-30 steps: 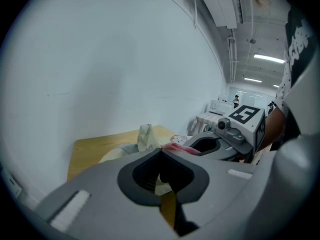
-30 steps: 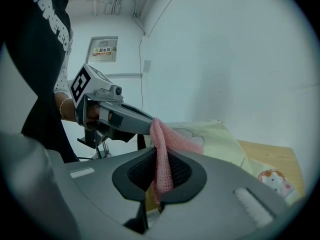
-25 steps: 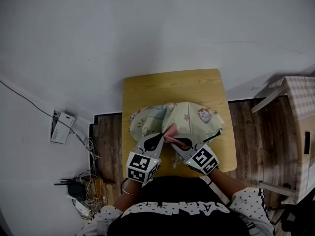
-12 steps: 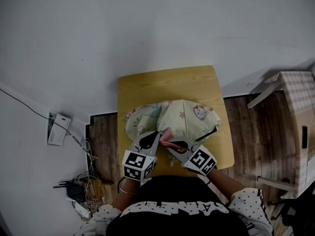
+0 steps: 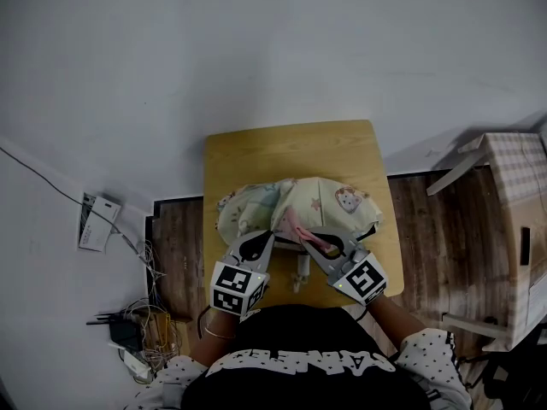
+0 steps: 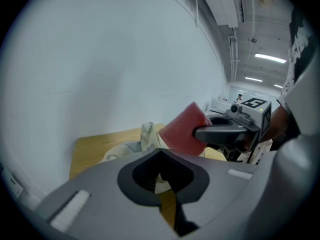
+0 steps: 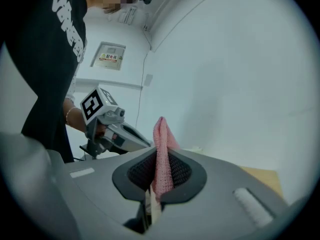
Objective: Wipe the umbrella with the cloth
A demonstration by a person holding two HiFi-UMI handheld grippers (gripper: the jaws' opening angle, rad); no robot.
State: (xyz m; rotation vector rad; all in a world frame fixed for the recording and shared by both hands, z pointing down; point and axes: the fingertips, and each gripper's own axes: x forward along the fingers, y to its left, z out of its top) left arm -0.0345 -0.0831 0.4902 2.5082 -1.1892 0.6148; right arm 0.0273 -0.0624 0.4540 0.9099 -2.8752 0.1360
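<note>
The umbrella (image 5: 333, 199) is best held steady in the shut left gripper (image 5: 268, 240) while the cloth (image 7: 161, 131), pinched by the right gripper (image 5: 314, 246), is rubbed gently.

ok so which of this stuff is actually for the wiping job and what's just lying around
For the job:
- umbrella, on the table
- pink cloth
- right gripper, shut on the cloth
- left gripper, shut on the umbrella's edge

Lying about:
- cables and black device on the floor
- white box by the wall
- checked cloth at right
</note>
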